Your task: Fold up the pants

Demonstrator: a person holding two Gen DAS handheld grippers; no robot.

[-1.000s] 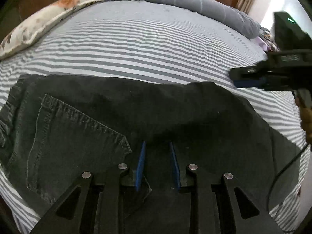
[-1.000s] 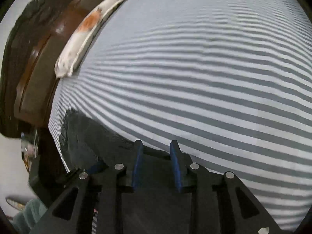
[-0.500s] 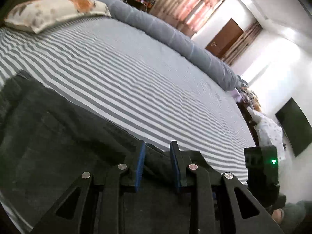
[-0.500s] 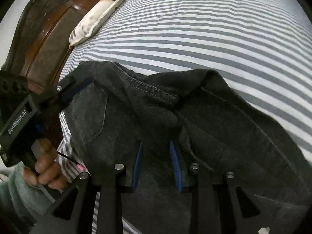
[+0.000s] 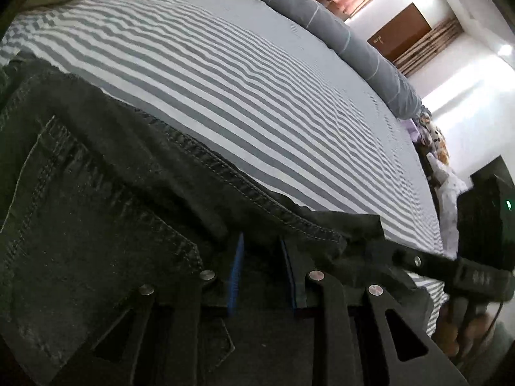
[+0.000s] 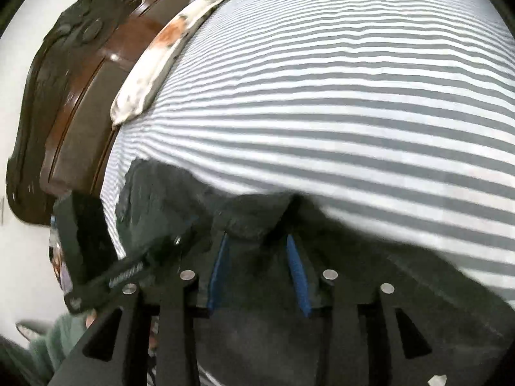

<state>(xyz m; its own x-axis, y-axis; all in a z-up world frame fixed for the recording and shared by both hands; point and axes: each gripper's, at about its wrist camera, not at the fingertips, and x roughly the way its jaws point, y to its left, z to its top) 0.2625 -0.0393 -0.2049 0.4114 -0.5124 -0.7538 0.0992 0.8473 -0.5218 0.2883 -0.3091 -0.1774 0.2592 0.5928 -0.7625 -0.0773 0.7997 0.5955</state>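
The pants (image 5: 96, 241) run off the left wrist view's left and bottom edges. Beside them, the person's hand (image 5: 450, 331) is mostly hidden behind the right hand-held gripper (image 6: 257, 241), whose own view is motion-blurred.

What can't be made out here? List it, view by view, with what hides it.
- Left wrist view: the rest of the dark grey denim pants runs off the left and bottom edges; the left gripper covers the cloth between its fingers.
- Right wrist view: motion blur smears the pants' folds, so whether the right gripper pinches cloth is unclear; its jaws have just been opening.
- Both views: the grey-and-white striped bedsheet under the pants is hidden.
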